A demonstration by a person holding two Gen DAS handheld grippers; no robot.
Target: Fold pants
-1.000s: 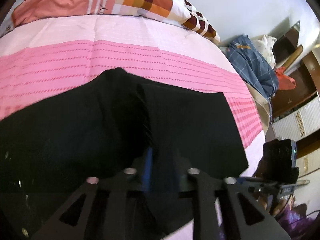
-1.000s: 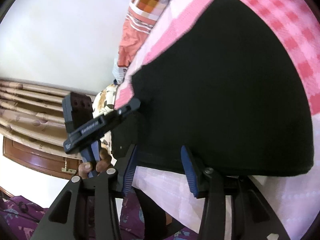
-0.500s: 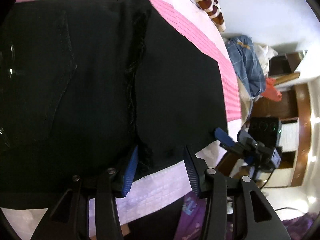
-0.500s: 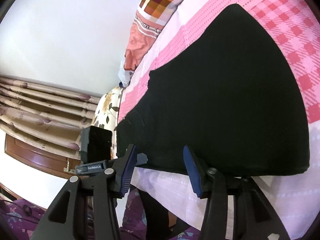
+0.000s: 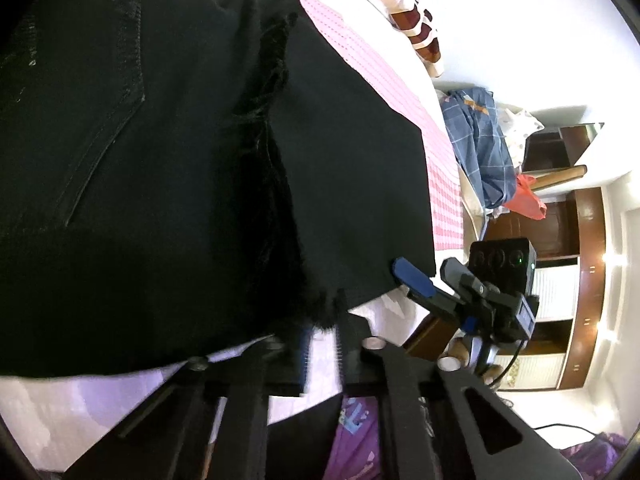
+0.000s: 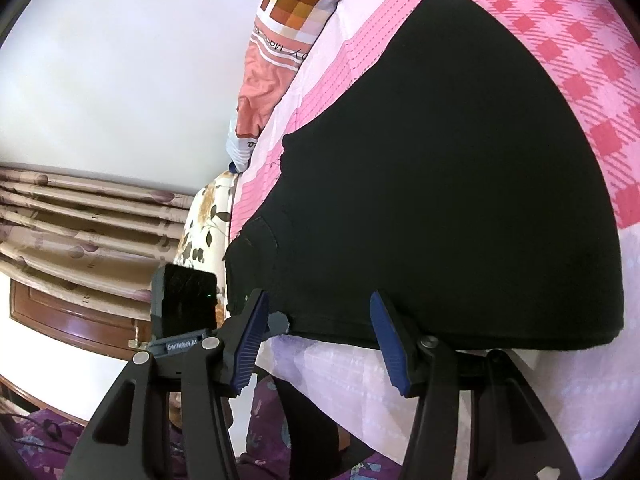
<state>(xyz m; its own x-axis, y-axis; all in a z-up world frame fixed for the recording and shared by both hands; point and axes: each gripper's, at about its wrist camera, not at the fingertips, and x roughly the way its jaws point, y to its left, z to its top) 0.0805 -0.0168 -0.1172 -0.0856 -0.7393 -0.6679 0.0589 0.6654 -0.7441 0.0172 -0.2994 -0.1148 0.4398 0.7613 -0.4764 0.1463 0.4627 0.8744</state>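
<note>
The left gripper point(image 5: 320, 344) has its jaws nearly together at the bottom centre, pinching the frayed near edge of the black pants point(image 5: 168, 168). The right gripper point(image 6: 320, 336) stands with jaws wide apart, holding nothing, just at the pants' hem at lower centre. "GenRobot.AI" is printed on the left gripper's body at lower left. The pants lie flat on the pink checked bedsheet point(image 6: 580, 52), a stitched pocket showing at upper left. The pillow point(image 6: 288, 12) reads "Mama".
</note>
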